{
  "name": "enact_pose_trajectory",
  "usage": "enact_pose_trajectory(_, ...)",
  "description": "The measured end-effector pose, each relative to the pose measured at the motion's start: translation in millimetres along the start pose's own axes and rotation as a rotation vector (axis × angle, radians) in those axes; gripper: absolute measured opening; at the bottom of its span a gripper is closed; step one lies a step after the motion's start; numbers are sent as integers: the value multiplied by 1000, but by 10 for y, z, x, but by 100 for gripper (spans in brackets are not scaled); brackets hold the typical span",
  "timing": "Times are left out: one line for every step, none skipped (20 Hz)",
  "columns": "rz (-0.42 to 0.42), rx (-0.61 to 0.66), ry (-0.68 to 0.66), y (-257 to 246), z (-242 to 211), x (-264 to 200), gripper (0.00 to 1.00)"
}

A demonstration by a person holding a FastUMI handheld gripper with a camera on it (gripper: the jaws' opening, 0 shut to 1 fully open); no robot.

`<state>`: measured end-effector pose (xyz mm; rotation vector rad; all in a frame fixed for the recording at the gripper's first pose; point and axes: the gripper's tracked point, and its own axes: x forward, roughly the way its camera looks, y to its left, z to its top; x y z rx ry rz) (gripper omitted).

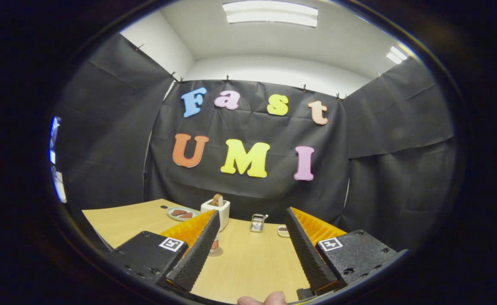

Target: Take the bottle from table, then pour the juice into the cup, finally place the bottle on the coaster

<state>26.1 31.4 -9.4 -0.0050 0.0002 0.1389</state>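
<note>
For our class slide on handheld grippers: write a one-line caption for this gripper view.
Open gripper held above a wooden table, empty-fingered, with a white toaster, plate and small metal rack beyond.

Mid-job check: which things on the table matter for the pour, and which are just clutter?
Job: gripper, open, empty; small bottle half hidden behind it; metal cup, likely.
Lying about: white toaster; plate of food; small dish (might be the coaster, unclear).

Gripper (252, 222) fingers apart, bottle (215, 245) beyond.
</note>
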Motion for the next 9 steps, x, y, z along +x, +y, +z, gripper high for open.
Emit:
enact_pose_trajectory(-7, 6, -5, 3, 31, -8, 99)
enact_pose_trajectory(-11, 13, -10, 6, 57, -3, 99)
enact_pose_trajectory(-18, 17, -13, 10, 67, -6, 99)
enact_pose_trajectory(-20, 19, -15, 10, 80, -7, 99)
enact_pose_trajectory(-28, 18, -20, 11, 94, -8, 99)
enact_pose_trajectory(-37, 18, -24, 0, 113, -10, 99)
enact_pose_trajectory(-42, 18, -28, -3, 122, -28, 99)
enact_pose_trajectory(-53, 22, -33, -16, 131, -53, 99)
enact_pose_trajectory(-66, 27, -38, -37, 134, -76, 99)
